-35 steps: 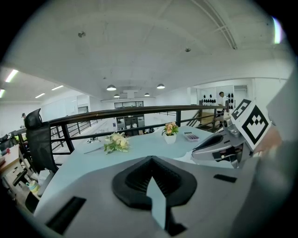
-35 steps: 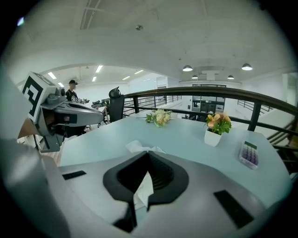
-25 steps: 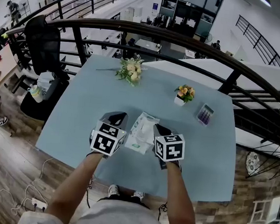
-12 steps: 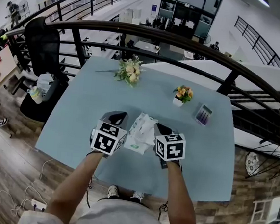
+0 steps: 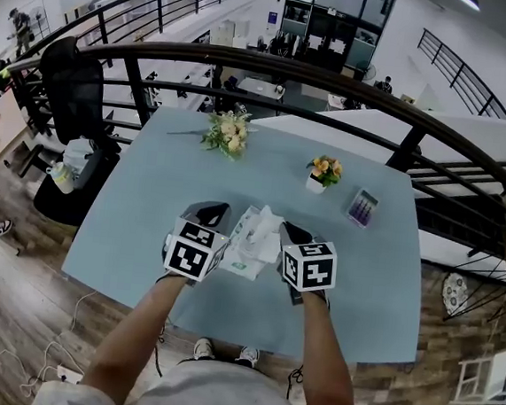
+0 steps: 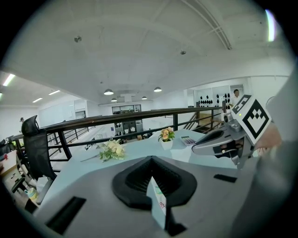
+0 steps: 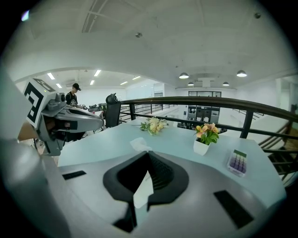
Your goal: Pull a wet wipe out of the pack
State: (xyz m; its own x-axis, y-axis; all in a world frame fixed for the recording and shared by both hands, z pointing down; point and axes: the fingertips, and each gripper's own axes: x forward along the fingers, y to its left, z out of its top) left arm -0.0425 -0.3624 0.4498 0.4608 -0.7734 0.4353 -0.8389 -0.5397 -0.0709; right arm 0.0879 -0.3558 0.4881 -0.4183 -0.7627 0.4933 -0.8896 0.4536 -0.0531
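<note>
Wipe (image 5: 267, 218) lifts higher out of pack (image 5: 246, 252) — white tuft now stands above opening. Right gripper (image 7: 148, 168) jaws clamped tight on wipe; left gripper (image 6: 150, 173) jaws pinch pack edge, pinning it near front edge of table (image 5: 195, 156). Pull looks under way — not finished.

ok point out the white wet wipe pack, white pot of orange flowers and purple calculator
white wet wipe pack (image 5: 247, 248): head view, its top face
white pot of orange flowers (image 5: 316, 184): head view, the pot
purple calculator (image 5: 362, 208): head view, its keys
</note>
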